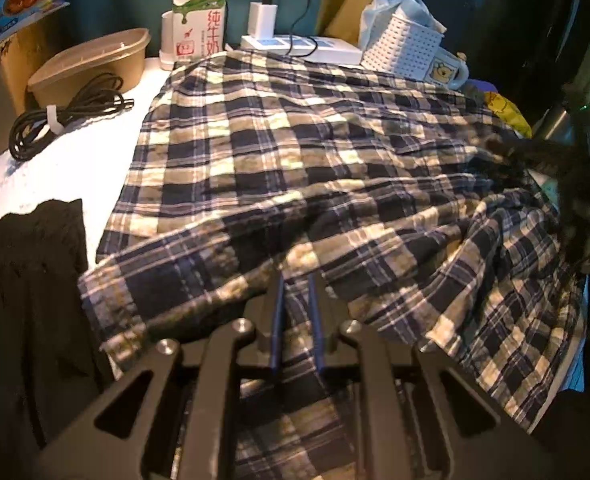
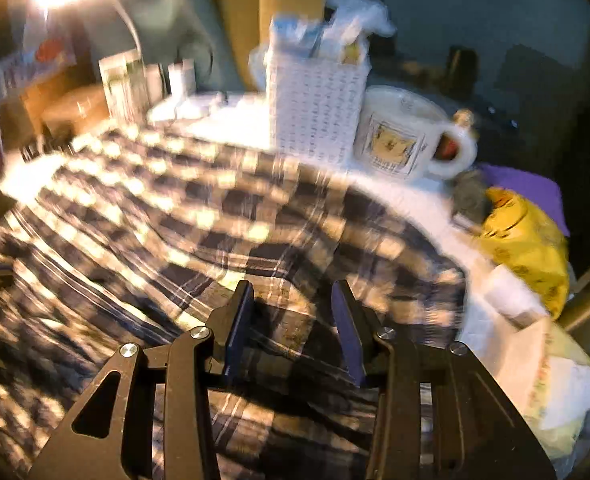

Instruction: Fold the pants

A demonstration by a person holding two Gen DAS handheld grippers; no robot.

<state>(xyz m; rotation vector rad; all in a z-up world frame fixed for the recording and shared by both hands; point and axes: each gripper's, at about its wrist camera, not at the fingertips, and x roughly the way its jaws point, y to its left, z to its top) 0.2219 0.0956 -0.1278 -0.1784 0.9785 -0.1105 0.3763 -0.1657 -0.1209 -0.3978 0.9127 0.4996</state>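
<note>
The pants are checked in navy, cream and olive-grey with thin pale lines, and the desk left of them is white, with a black garment at its near edge. Behind the pants a brown bowl, a coiled black cable, a white and green carton with red characters and a white perforated basket are seen. To the right of the basket a white mug with a yellow picture and a yellow bag are shown.

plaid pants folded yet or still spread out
Partly folded. The plaid pants lie mostly spread flat on the table, with one near section doubled over on top where the left gripper pinches the cloth.
</note>
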